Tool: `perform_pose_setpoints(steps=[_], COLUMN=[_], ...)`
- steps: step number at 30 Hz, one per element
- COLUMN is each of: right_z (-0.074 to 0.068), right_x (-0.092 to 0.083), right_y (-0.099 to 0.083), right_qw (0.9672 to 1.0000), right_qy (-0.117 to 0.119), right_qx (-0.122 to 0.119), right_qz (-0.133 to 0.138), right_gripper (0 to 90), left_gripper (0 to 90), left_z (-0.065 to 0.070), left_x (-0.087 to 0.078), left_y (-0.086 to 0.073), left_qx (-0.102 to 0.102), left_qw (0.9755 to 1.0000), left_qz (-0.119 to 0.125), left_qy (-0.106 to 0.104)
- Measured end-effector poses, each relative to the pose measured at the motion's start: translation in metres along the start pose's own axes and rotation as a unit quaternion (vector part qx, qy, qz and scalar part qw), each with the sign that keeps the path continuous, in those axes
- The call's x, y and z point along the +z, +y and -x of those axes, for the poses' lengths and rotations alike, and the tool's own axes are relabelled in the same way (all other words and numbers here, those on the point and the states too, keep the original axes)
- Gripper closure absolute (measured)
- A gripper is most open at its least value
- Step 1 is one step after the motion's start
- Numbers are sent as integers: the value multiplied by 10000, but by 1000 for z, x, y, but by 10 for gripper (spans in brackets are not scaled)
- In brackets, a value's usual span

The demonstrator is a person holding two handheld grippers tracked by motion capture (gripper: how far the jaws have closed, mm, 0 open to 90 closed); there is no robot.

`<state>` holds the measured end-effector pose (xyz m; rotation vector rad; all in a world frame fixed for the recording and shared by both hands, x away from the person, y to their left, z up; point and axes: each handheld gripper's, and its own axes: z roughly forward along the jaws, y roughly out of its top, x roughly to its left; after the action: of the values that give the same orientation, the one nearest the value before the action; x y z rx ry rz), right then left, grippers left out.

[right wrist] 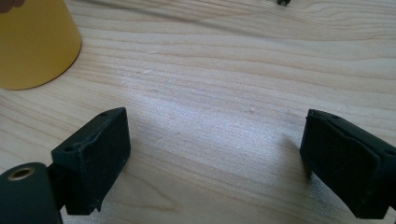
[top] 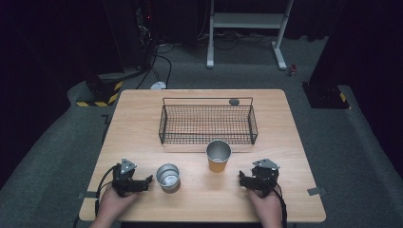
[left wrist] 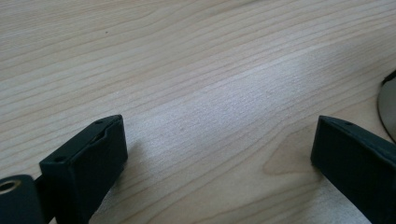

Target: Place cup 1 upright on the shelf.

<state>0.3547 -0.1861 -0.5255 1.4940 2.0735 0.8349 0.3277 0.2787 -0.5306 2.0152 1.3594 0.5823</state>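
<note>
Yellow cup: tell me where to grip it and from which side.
Grip the yellow cup across its side wall near the rim. It stands upright, mouth open, just left of the open right gripper, so probably come in level from its right. Its downward taper suggests holding high.

Both grippers' fingers (left wrist: 88,163) wide apart

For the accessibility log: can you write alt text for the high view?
A left hand-held gripper and right hand-held gripper, both open, rest on a wooden table flanking a silver cup and an orange cup; a wire basket sits behind.
</note>
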Motion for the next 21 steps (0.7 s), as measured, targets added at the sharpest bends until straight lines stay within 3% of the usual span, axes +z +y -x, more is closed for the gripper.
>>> perform_pose_setpoints(steps=[1, 4, 11, 21], right_z=[0, 0, 1, 2], right_x=[0, 0, 0, -4], right_y=[0, 0, 0, 2], right_qw=[10000, 10000, 10000, 9998], right_qy=[1, 19, 55, 170], right_qx=[-5, -16, -67, -135], right_qz=[0, -3, -3, 52], right_gripper=[85, 85, 85, 105], left_gripper=[3, 10, 10, 5], left_z=[-1, -7, -21, -22], left_x=[0, -3, -6, -4], left_y=[0, -3, -7, -5], left_qx=[-57, 44, -42, -34], left_qw=[10000, 9999, 10000, 10000], left_qz=[2, 39, 0, -8], left_qy=[29, 98, 38, 30])
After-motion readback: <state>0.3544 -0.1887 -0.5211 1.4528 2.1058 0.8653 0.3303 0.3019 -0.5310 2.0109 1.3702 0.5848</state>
